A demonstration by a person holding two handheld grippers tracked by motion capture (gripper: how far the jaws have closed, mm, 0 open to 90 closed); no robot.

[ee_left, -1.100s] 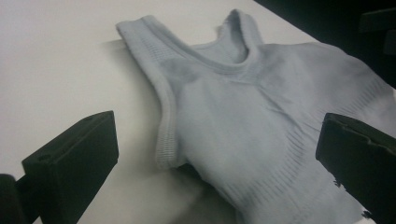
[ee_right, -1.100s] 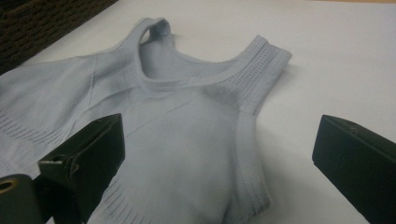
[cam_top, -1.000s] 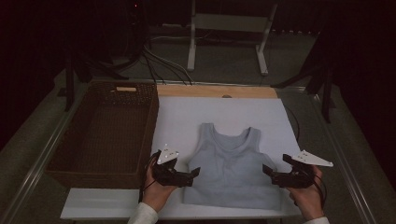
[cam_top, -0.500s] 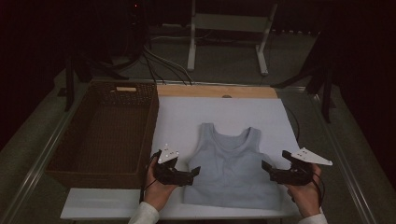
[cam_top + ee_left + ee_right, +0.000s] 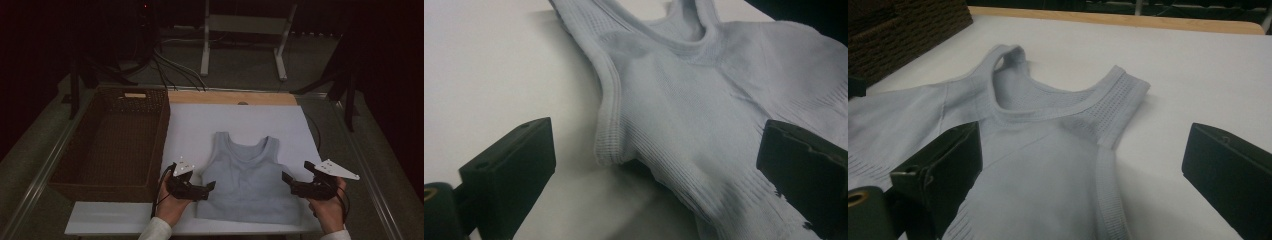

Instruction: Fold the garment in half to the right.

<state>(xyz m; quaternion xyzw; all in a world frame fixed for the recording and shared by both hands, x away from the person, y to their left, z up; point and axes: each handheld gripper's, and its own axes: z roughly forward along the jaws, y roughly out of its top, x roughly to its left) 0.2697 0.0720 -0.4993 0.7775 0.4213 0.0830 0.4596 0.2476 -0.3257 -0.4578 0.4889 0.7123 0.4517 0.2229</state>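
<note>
A pale grey-blue tank top [image 5: 248, 177] lies flat on the white bench [image 5: 210, 120], face up, its straps toward twelve o'clock and its hem toward six in the high view. Its long axis runs from neckline to hem, straight away from the person.

The left claw [image 5: 209, 187] sits at nine o'clock of the garment's lower half, its tips just at the side edge below the armhole. In the left gripper view the jaws stand wide apart and hold nothing; the ribbed armhole edge and side seam of the tank top [image 5: 704, 110] lie between them, with bare bench under the jaw on the left.

The right claw [image 5: 287, 181] is at three o'clock of the garment, at about the same height, tips touching or just beside the opposite side edge. In the right gripper view its jaws are likewise spread wide and grip nothing; the tank top [image 5: 1048, 150] spreads ahead, its shoulder strap between them.

Both claws face inward toward each other across the shirt, about equally near, so the next move looks like a two-sided pinch of the side edges.

A brown wicker basket [image 5: 150, 186] stands at nine o'clock of the bench's white sheet, well apart from the garment.
</note>
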